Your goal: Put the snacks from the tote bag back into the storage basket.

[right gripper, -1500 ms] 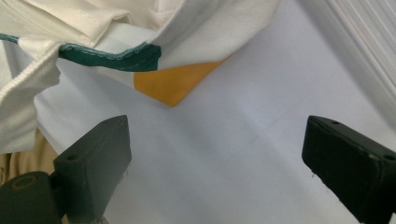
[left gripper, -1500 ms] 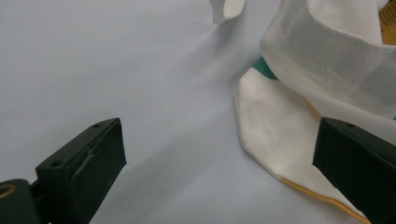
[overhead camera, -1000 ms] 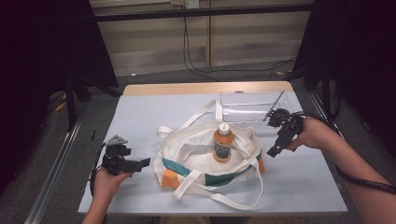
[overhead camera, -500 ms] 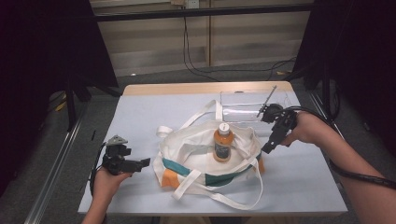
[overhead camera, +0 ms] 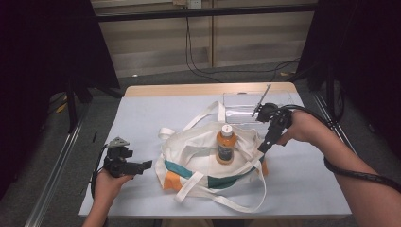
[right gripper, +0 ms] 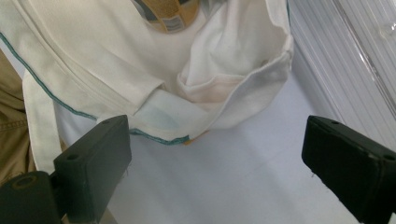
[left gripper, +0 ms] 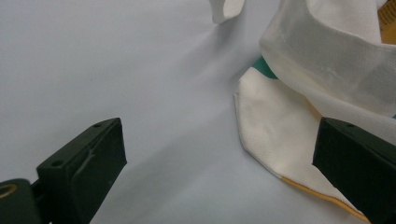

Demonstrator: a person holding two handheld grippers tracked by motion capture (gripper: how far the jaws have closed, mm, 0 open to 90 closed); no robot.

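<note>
A white tote bag [overhead camera: 203,158] with teal and orange trim lies crumpled in the middle of the table. An orange bottle [overhead camera: 225,144] with a white cap stands upright inside it. My left gripper [overhead camera: 142,166] rests open on the table just left of the bag; the bag's corner [left gripper: 275,135] lies between and past its jaws. My right gripper [overhead camera: 263,145] hangs open over the bag's right edge [right gripper: 219,107], jaws pointing down at the rim, with the bottle's label [right gripper: 170,14] at the top of its view.
A clear plastic box [overhead camera: 250,106] stands at the back right, close behind my right hand, and its ribbed wall [right gripper: 336,70] shows in the right gripper view. The bag's long handles [overhead camera: 222,198] loop toward the front edge. Light blue table surface [overhead camera: 142,118] lies left.
My right gripper has moved left and slightly back, from beside the bag to above its right rim. The left gripper has stayed put.
</note>
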